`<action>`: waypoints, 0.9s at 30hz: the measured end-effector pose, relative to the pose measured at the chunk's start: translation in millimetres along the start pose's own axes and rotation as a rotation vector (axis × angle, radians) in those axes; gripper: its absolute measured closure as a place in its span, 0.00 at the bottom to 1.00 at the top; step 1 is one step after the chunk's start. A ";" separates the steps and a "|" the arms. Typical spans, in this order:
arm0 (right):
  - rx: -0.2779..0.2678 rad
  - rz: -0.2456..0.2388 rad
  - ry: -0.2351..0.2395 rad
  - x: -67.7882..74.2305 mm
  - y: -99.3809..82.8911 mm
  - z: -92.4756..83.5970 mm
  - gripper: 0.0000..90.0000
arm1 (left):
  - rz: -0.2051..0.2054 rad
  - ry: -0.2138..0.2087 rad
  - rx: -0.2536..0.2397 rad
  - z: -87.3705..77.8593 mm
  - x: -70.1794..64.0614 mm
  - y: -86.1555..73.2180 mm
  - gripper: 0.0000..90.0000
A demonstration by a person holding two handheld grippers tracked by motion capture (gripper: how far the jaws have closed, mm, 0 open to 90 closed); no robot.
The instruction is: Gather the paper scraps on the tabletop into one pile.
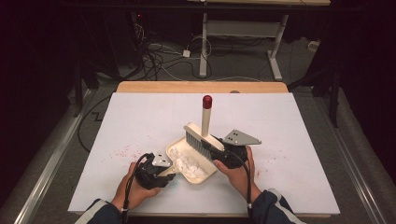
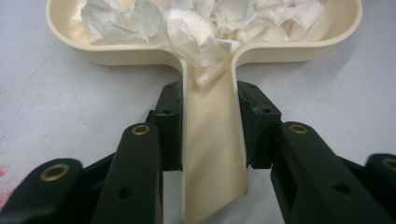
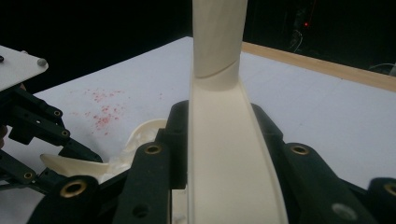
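A cream dustpan (image 1: 201,178) lies on the white table, and several crumpled white paper scraps (image 1: 187,164) fill it. My left gripper (image 1: 169,177) is shut on its handle (image 2: 212,140), with the pan's rim (image 2: 299,46) and the scraps (image 2: 187,23) just ahead of the jaws. My right gripper (image 1: 217,152) is shut on a cream brush (image 3: 229,158). The brush hangs over the pan's far side with its grey bristles (image 1: 198,143) pointing down-left. Its long handle rises to a red tip (image 1: 207,101). The right gripper view takes in the left gripper (image 3: 32,121) and part of the pan (image 3: 140,135).
Red specks (image 1: 122,151) dot the white table top (image 1: 154,112) left of the pan, and more red specks (image 1: 280,154) lie to its right. A wooden edge (image 1: 201,87) runs along the far side. Beyond it, cables (image 1: 159,51) and desk legs (image 1: 203,46) stand on the floor.
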State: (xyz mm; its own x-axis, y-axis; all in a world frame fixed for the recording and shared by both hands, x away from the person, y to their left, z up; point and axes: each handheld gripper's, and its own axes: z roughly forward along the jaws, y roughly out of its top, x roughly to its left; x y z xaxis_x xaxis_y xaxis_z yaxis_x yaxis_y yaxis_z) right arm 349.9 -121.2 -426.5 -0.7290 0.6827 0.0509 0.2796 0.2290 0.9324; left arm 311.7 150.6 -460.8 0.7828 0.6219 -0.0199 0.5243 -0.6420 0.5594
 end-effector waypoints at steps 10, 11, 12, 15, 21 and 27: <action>0.012 -0.026 -0.054 -18.5 1.0 -14.8 0.75 | -0.010 0.002 -0.002 -3.4 3.6 -3.7 0.70; 0.011 -0.025 -0.056 -20.9 0.7 -16.5 0.75 | -0.012 0.003 -0.003 -3.7 3.9 -3.9 0.70; 0.012 -0.021 -0.054 -22.9 0.2 -18.0 0.75 | -0.013 0.004 -0.003 -4.0 4.1 -4.3 0.70; 0.024 -0.022 -0.053 -28.6 -0.3 -21.4 0.75 | -0.014 0.003 0.002 -3.7 4.4 -5.1 0.70; 0.018 0.004 -0.082 -41.0 -2.0 -12.8 0.75 | -0.020 0.003 0.006 -4.2 6.9 -5.3 0.70; -0.021 0.044 -0.072 -47.4 -2.6 13.5 0.75 | -0.034 0.006 0.004 -6.5 13.0 -8.3 0.70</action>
State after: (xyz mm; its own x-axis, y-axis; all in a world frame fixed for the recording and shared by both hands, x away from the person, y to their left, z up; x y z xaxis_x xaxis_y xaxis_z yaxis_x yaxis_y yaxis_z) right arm 392.2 -144.8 -436.2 -0.6693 0.7400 0.0670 0.2968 0.1835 0.9371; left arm 315.4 166.9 -460.2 0.7621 0.6465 -0.0338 0.5521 -0.6218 0.5555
